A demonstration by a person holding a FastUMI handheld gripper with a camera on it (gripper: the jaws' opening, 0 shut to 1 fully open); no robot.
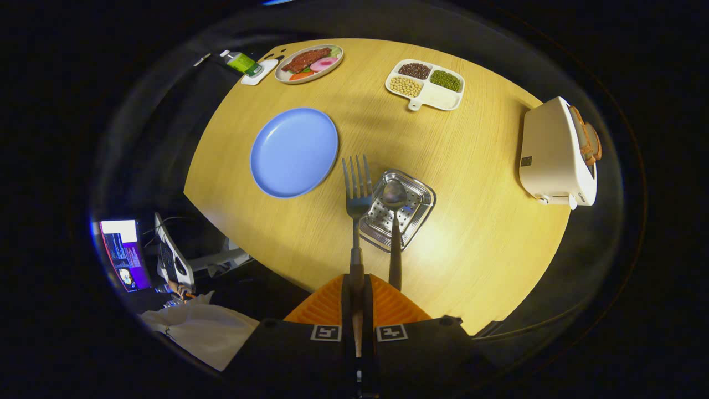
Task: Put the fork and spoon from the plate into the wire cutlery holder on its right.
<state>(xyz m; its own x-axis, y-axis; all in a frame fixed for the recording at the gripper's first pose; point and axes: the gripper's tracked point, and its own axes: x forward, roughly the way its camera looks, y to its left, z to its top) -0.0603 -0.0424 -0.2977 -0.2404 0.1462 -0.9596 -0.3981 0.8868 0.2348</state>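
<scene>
Wooden table (487,244): gripper (357,293) clamps fork (357,188) beside spoon (394,199) in holder (418,213); plate (293,152) bare.

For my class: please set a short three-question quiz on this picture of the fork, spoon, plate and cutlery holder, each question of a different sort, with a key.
1. True or false: the gripper is shut on the fork.
2. Where is the spoon? A. on the blue plate B. standing in the cutlery holder C. on the toaster
3. Fill in: the fork's tines point away from the gripper, over the wooden ____ between plate and holder.

Key
1. True: both orange fingers press on its handle.
2. B: its bowl is over the holder's perforated base, its handle rising beside the fork.
3. table.
</scene>
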